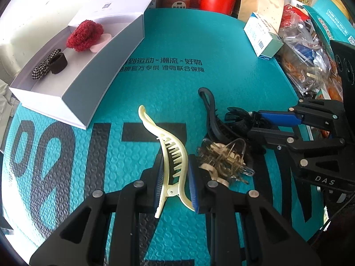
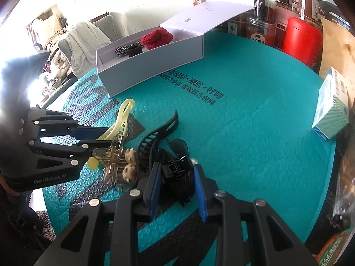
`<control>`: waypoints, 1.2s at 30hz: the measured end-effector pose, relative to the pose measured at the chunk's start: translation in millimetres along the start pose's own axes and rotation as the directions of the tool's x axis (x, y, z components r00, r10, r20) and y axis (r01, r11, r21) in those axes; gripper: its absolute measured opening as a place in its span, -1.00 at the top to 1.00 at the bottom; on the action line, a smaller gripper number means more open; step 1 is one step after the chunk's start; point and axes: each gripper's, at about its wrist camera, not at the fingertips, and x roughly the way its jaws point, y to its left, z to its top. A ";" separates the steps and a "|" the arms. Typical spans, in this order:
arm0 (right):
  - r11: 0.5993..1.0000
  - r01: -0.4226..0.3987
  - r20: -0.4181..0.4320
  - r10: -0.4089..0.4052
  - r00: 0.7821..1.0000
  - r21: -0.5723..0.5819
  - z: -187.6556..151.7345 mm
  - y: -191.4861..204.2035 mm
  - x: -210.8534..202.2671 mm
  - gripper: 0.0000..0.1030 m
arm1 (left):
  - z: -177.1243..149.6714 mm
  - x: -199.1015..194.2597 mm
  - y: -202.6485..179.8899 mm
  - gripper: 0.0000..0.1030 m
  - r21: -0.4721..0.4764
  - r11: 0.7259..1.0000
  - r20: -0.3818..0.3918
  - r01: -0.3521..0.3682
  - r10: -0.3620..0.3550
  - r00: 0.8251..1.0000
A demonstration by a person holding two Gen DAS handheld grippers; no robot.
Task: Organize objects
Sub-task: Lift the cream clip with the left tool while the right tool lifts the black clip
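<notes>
Two hair clips in my jaws right now: left gripper (image 1: 174, 175) clenched on the pale yellow clip (image 1: 170, 155), right gripper (image 2: 177, 186) clamped around the small black claw clip (image 2: 175, 168). Both over the teal desk (image 1: 221, 84), white box (image 1: 88, 102) far left.

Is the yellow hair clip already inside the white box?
No, the yellow hair clip is between the left gripper's fingers, over the teal mat, outside the white box.

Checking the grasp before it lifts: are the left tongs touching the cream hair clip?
Touching. The left wrist view shows both blue pads of the left tongs pressed against the sides of the cream hair clip, with no gap.
</notes>
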 end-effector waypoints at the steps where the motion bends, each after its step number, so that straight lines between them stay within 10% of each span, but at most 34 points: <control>1: 1.000 0.002 -0.001 -0.002 1.000 -0.003 -1.5 1.5 -1.3 0.45 | -2.1 -1.3 -0.3 0.61 0.001 1.000 0.000 -0.001 0.001 1.000; 36: 0.998 0.038 0.032 -0.040 0.999 0.041 -3.6 -5.4 -0.4 0.31 | -5.5 -1.3 7.6 0.59 -0.042 0.999 0.037 -0.029 0.030 0.999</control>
